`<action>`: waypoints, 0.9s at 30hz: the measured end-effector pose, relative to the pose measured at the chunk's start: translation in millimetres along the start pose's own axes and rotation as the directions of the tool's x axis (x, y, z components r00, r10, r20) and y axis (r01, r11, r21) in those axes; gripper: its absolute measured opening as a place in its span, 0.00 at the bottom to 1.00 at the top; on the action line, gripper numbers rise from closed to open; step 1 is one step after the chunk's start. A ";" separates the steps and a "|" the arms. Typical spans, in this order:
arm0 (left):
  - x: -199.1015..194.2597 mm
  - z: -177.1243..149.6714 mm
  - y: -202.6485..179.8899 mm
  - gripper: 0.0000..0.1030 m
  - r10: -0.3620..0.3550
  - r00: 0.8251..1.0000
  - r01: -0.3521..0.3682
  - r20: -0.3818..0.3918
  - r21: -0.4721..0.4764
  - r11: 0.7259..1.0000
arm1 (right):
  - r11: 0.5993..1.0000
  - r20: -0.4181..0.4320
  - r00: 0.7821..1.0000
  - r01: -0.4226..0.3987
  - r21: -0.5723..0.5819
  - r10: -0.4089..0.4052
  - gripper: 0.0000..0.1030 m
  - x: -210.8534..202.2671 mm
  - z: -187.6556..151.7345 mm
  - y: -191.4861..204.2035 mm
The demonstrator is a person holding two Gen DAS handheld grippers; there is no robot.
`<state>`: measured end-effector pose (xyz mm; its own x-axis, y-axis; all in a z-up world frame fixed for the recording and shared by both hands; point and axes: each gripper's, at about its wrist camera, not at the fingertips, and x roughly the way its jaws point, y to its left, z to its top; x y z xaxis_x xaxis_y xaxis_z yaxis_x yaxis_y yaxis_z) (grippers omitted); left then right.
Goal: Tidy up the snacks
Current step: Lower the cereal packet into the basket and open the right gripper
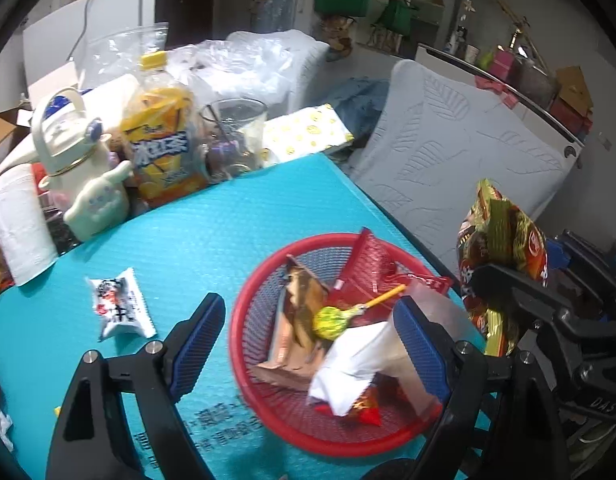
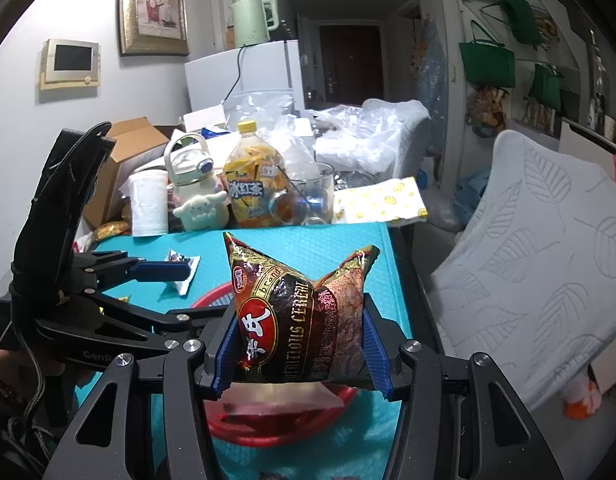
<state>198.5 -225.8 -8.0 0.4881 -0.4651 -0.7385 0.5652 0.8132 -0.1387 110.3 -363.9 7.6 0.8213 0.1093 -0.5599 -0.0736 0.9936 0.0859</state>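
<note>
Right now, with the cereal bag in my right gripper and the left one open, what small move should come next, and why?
Probably lower the right gripper and release the cereal bag into the red basket. The bag hangs over the basket, which already holds snacks, while the open left gripper holds nothing.

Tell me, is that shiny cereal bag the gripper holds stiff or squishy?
Probably squishy: the cereal bag pinches in where the right gripper squeezes it, corners flaring upward. Its glossy foil may be slippery. It looks puffed, so likely light for its size.
</note>
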 end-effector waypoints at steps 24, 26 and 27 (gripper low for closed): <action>-17.4 -11.0 41.8 0.83 0.123 0.992 -0.122 0.021 -0.046 0.991 | 0.997 -0.112 0.994 -0.005 -0.077 -0.003 0.62 62.3 6.5 29.0; -17.8 -11.8 42.7 0.83 0.128 0.992 -0.127 0.021 -0.047 0.991 | 0.996 -0.113 0.994 0.002 -0.090 -0.012 0.62 67.2 5.8 31.0; -17.9 -12.3 43.6 0.83 0.130 0.991 -0.129 0.019 -0.048 0.990 | 0.995 -0.113 0.993 0.006 -0.095 -0.017 0.62 68.9 5.3 31.4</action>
<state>206.2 -177.8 -9.0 0.5700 -0.3618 -0.7377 0.4644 0.8825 -0.0739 167.5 -325.4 -24.0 0.7530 0.0953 -0.6510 -0.1224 0.9925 0.0038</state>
